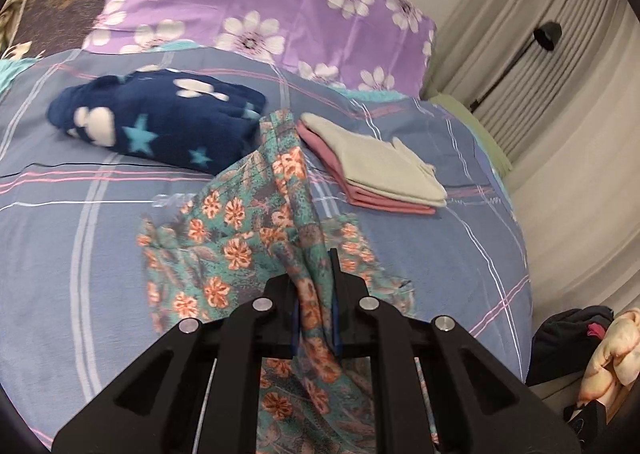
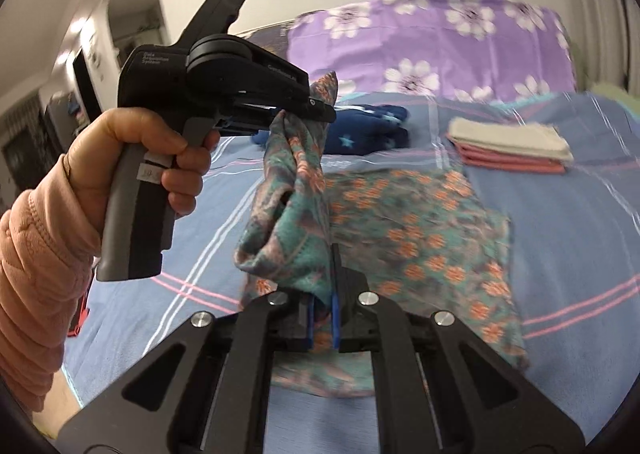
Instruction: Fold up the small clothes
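Teal floral cloth [image 1: 240,238] hangs pinched in both the left gripper [image 1: 315,318] and right gripper [image 2: 322,318], above the bed [image 1: 80,254].

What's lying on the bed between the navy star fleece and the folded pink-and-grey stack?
In the left wrist view, a raised strip of the floral garment crosses that gap, over bare plaid bedsheet; navy star fleece, folded stack.
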Demonstrator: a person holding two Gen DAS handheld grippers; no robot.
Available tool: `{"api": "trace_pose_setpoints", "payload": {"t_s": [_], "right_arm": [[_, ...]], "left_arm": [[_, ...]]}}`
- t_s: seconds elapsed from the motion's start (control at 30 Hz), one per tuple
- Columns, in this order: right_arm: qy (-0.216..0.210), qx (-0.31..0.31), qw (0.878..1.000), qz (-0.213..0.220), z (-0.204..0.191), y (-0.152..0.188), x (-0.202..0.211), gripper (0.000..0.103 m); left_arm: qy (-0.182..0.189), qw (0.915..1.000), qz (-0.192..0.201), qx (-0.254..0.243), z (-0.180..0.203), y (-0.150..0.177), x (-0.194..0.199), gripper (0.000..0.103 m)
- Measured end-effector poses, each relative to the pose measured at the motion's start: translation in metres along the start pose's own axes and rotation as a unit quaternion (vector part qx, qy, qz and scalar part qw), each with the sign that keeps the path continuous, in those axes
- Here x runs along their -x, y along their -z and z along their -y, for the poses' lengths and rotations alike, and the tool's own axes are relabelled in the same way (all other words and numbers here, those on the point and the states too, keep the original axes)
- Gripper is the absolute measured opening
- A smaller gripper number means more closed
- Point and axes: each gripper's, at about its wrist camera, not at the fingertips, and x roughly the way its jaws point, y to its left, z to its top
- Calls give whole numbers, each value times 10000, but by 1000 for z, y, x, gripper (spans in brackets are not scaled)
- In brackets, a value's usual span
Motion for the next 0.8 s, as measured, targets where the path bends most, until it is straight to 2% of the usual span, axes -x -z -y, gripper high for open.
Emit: {"api": "trace_pose_setpoints", "payload": {"t_s": [0.37, 0.57, 0.8], "right_arm": [[33, -1040, 9939, -351, 82, 37, 1, 6], [44, -1280, 9910, -389, 99, 46, 2, 6], [16, -1335, 9902, -408, 98, 48, 4, 6]], "left_arm": [[-249, 9941, -761, -734, 71, 14, -96, 11], [-436, 9904, -918, -937, 83, 17, -115, 11], [-593, 9878, -965, -1072, 90, 19, -125, 11]]}}
